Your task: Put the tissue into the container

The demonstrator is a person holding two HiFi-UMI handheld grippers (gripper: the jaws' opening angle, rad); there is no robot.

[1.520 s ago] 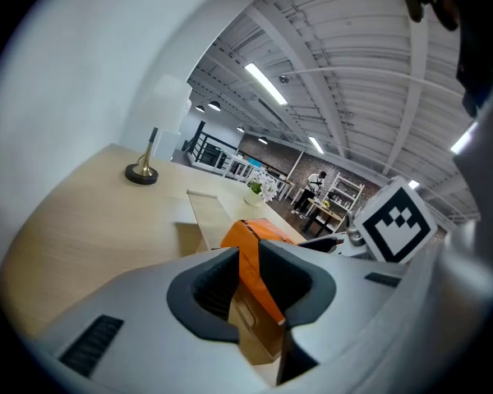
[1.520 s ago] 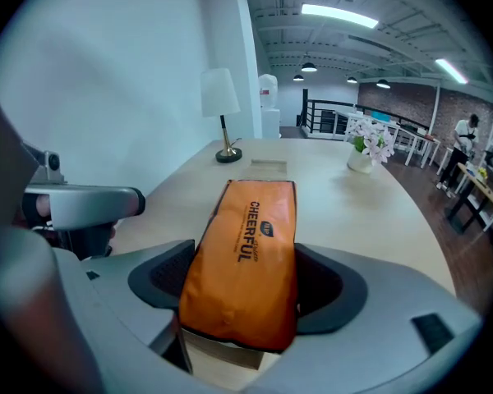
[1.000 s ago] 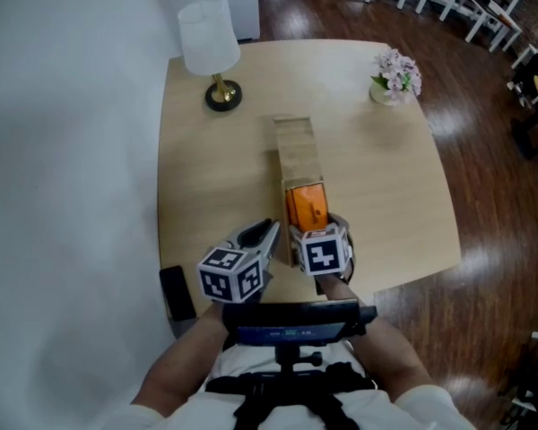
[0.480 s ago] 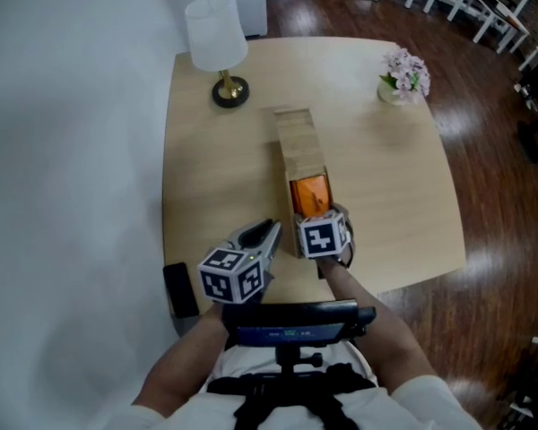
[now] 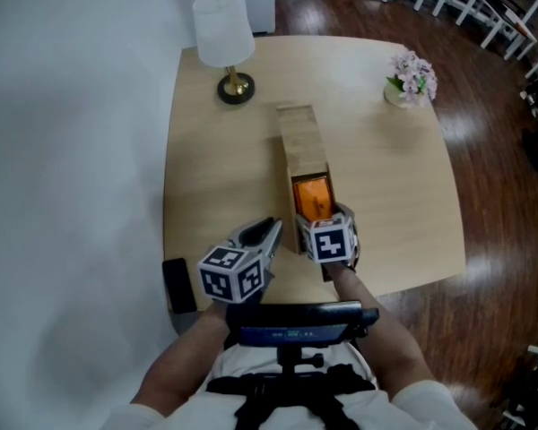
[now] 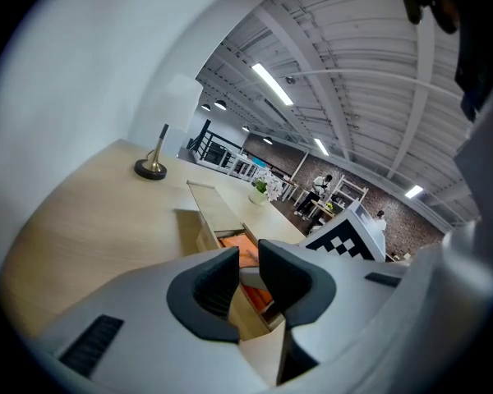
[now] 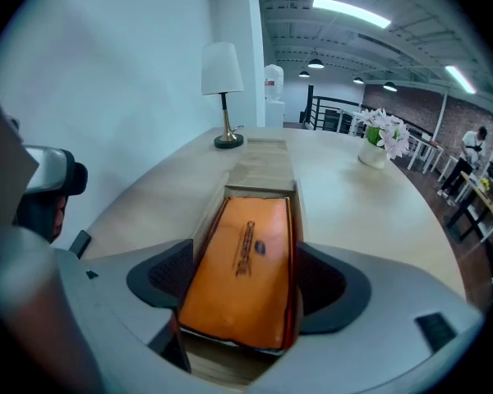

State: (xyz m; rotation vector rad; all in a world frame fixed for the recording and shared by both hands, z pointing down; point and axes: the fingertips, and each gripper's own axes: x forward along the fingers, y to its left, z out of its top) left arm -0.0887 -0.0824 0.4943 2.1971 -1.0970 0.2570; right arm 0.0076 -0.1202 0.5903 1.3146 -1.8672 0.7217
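**Head view.** Table (image 5: 206, 177), with lamp (image 5: 224, 30) at 11 o'clock and flowers (image 5: 412, 74) at 2 o'clock. Container (image 5: 301, 141), a long wooden box, runs from 12 to 6 through the middle. Its far half looks covered and its near half is open. Tissue (image 5: 310, 195), an orange pack, sits in the open half. Right gripper (image 5: 325, 225) is at the pack's 6 o'clock end. Left gripper (image 5: 267, 233) is at 8 o'clock of it, apart.

**Left gripper view.** Jaws stand a narrow gap apart with nothing between them. Container and tissue lie beyond at 1 o'clock.

**Right gripper view.** Tissue lies between the jaws, far end down in the container, near end seemingly raised off the floor. Jaws have just been opening, and the pads look to touch both long sides.

**Step.** Release; insertion looks nearly done. Next move: widen the jaws until the near end drops flat, then draw back toward 6 o'clock without dragging the pack.
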